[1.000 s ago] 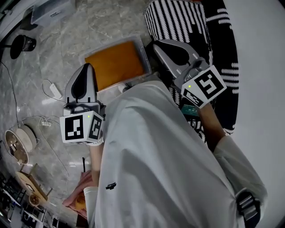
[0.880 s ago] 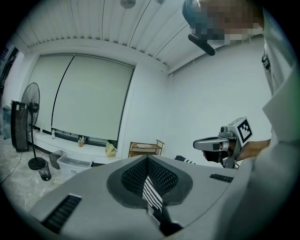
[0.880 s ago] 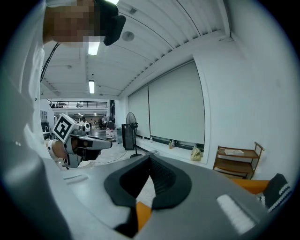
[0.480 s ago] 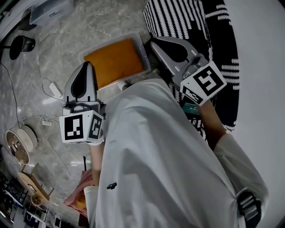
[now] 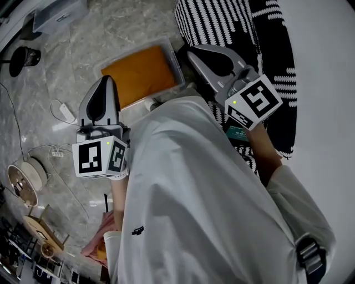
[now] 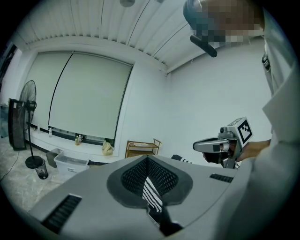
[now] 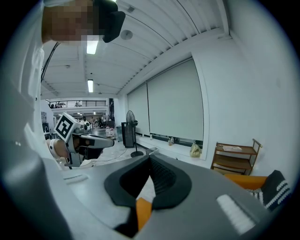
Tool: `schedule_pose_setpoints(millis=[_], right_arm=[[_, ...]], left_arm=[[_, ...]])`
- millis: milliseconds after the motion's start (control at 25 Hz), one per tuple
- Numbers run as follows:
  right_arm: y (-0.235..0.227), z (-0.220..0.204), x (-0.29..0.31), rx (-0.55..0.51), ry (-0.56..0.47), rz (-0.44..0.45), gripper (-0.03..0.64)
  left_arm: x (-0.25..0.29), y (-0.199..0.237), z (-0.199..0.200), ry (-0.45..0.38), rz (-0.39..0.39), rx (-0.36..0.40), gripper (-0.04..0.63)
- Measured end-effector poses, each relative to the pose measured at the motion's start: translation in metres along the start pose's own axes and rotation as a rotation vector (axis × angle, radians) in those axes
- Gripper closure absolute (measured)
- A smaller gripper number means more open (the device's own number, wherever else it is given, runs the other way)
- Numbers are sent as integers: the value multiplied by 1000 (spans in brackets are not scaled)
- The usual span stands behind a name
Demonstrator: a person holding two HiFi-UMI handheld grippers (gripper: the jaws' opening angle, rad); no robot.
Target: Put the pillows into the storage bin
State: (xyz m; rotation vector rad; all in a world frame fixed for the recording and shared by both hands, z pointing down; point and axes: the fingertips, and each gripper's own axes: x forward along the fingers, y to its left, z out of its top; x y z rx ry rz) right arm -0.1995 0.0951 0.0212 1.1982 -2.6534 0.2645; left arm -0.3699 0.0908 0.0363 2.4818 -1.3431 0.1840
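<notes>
An orange pillow [image 5: 140,73] lies in a clear storage bin [image 5: 172,49] on the marble floor. A black-and-white striped pillow [image 5: 233,25] rests at the edge of a white surface, just right of the bin. My left gripper [image 5: 106,79] is shut and empty, held left of the bin. My right gripper [image 5: 191,54], also shut and empty, hovers over the gap between the bin and the striped pillow. In the left gripper view the shut jaws [image 6: 147,158] point level into the room, with stripes showing through their gap. Orange shows below the shut jaws [image 7: 150,157] in the right gripper view.
A second clear bin [image 5: 58,14] stands at the far left. A fan base [image 5: 25,55], a power strip [image 5: 67,113] with cables and a round device [image 5: 22,180] lie on the floor at the left. A wooden shelf [image 6: 141,147] stands by the wall.
</notes>
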Motion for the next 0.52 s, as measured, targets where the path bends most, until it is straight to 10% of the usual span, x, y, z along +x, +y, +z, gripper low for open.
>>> schedule_pose_setpoints(millis=[520], right_arm=[[-1, -4, -7, 7, 4, -18, 604]], left_arm=[[2, -4, -2, 7, -20, 1, 588]])
